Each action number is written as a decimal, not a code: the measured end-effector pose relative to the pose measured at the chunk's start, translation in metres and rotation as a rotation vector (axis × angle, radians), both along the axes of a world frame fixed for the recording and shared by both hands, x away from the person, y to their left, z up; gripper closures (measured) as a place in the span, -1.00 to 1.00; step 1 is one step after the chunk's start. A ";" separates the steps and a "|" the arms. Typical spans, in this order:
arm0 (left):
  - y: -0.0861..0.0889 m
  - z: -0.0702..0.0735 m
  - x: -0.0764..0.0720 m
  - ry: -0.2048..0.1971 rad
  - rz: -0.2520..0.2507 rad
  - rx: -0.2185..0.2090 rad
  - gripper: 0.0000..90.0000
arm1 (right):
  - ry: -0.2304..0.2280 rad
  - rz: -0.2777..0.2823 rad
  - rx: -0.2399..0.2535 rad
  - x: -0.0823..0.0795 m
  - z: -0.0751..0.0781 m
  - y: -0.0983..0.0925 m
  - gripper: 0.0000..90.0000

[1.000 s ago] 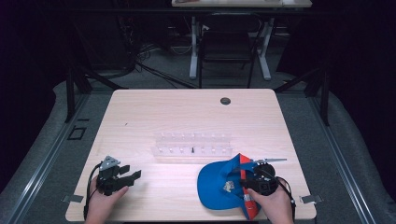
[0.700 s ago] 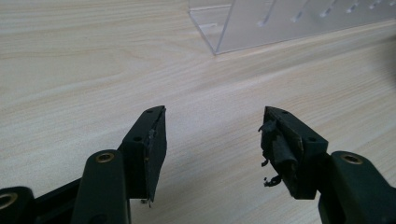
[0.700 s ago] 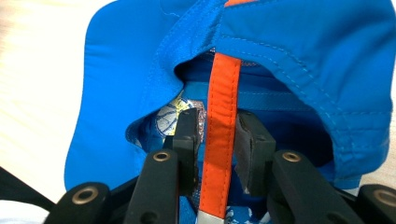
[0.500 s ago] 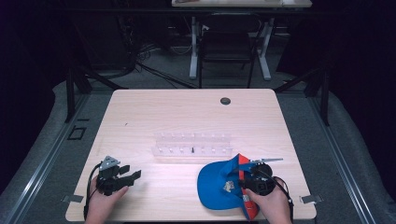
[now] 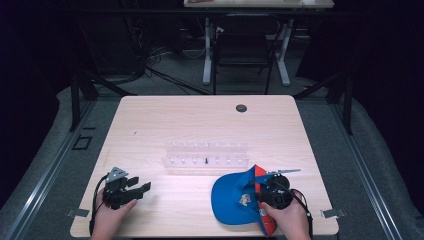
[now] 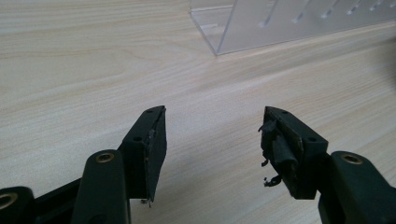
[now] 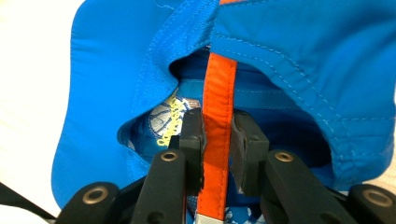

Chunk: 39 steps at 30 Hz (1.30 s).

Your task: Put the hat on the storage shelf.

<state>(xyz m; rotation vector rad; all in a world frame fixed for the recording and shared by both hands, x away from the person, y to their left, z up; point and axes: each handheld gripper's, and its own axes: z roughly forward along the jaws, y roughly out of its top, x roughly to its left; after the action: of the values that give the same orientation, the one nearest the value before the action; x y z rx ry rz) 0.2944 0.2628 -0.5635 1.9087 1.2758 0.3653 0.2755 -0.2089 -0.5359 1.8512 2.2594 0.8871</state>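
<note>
**Right gripper closes on orange strap of blue cap**

At the lower right of the high view, the right gripper [image 5: 266,192] sits against a blue cap [image 5: 234,197] that lies on the near edge of a light wooden table [image 5: 200,120]. In the right gripper view, its two black jaws have just been closing and now stand on either side of the cap's orange strap [image 7: 218,107], which runs upright between them at the centre of the frame. The left pad touches the strap; whether the right pad presses on it cannot be told. A printed label [image 7: 166,122] shows inside the cap, left of the jaws.

At the lower left of the high view, the left gripper [image 5: 141,189] rests low over the table, well apart from the cap. In the left gripper view its jaws stand wide apart with nothing but bare wood between them.

A clear plastic rack [image 5: 206,154] lies across the middle of the table, beyond both grippers, its corner visible at the top of the left gripper view.
</note>
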 end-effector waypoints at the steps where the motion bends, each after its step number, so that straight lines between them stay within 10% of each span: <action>1: 0.000 0.000 0.000 0.000 0.000 0.000 -0.09 | 0.005 0.013 0.001 0.000 0.001 -0.001 0.70; 23: -0.001 -0.001 0.000 -0.012 0.007 -0.006 -0.09 | 0.055 0.019 0.127 0.002 0.041 -0.039 0.72; 39: -0.001 -0.001 0.000 -0.010 0.007 -0.006 -0.09 | 0.050 0.037 0.079 0.010 0.084 -0.051 0.72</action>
<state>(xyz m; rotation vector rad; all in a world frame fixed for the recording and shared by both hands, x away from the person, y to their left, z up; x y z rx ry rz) 0.2945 0.2613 -0.5645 1.8951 1.2761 0.3740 0.2859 -0.2597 -0.4522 1.8906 2.3277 0.9592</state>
